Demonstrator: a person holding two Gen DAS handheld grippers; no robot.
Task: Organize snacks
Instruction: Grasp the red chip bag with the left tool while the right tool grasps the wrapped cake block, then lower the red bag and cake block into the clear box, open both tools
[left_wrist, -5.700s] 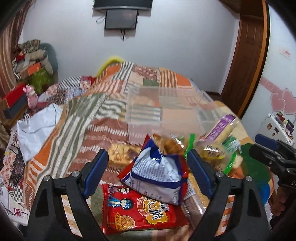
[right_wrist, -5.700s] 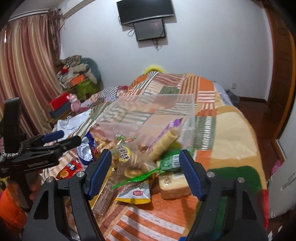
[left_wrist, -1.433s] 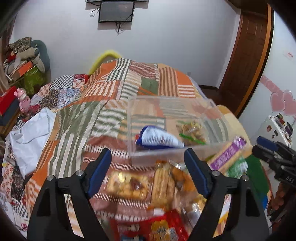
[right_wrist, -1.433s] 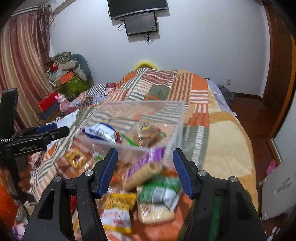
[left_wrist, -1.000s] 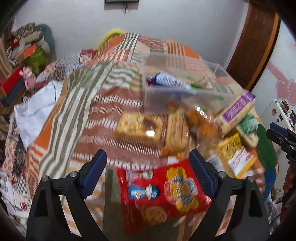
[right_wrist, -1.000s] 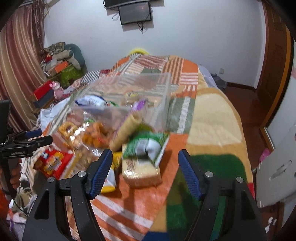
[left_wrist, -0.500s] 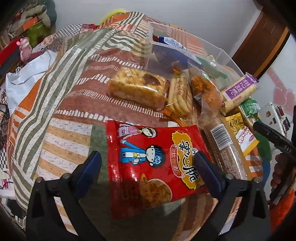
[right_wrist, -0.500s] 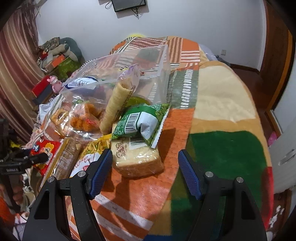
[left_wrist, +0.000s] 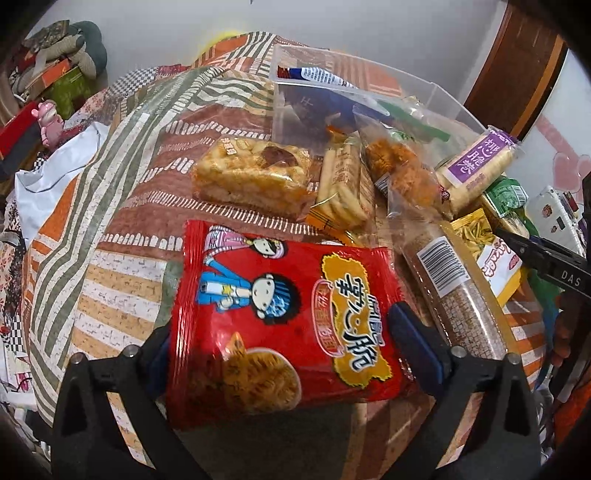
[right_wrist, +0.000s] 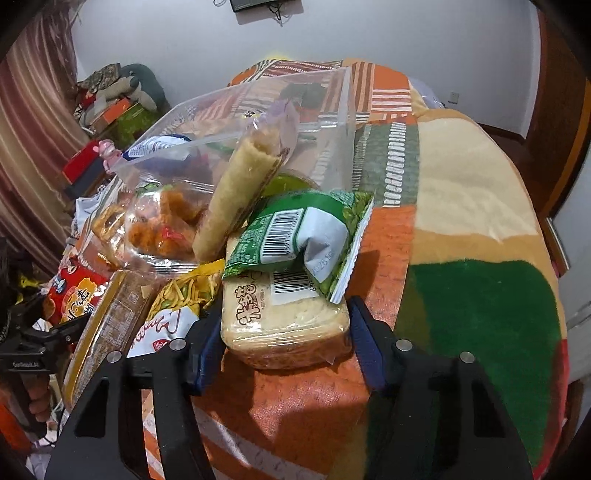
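A red snack packet (left_wrist: 280, 306) lies on the patchwork blanket between the fingers of my left gripper (left_wrist: 280, 332). The jaws are wide and closing, with the pads at the packet's two edges. In the right wrist view a pale rice-cake block (right_wrist: 284, 325) lies between the fingers of my right gripper (right_wrist: 286, 314). These jaws are closing too, the pads close beside the block, which shows no dent. A green packet (right_wrist: 295, 236) rests on the block. Behind stands the clear box (left_wrist: 288, 110) with a blue-white bag (left_wrist: 317, 75) inside.
Loose snacks crowd the space in front of the box: a crumb cake (left_wrist: 255, 173), biscuit sticks (left_wrist: 343, 188), an orange fried-snack bag (left_wrist: 402, 173), a purple roll (left_wrist: 480, 162), a long brown pack (left_wrist: 454, 295) and a yellow bag (left_wrist: 480, 240). A bare green and orange blanket patch (right_wrist: 480, 314) lies to the right.
Both grippers have come down onto the snacks. The red packet now sits between the left fingers. The right fingers have narrowed around the pale block.
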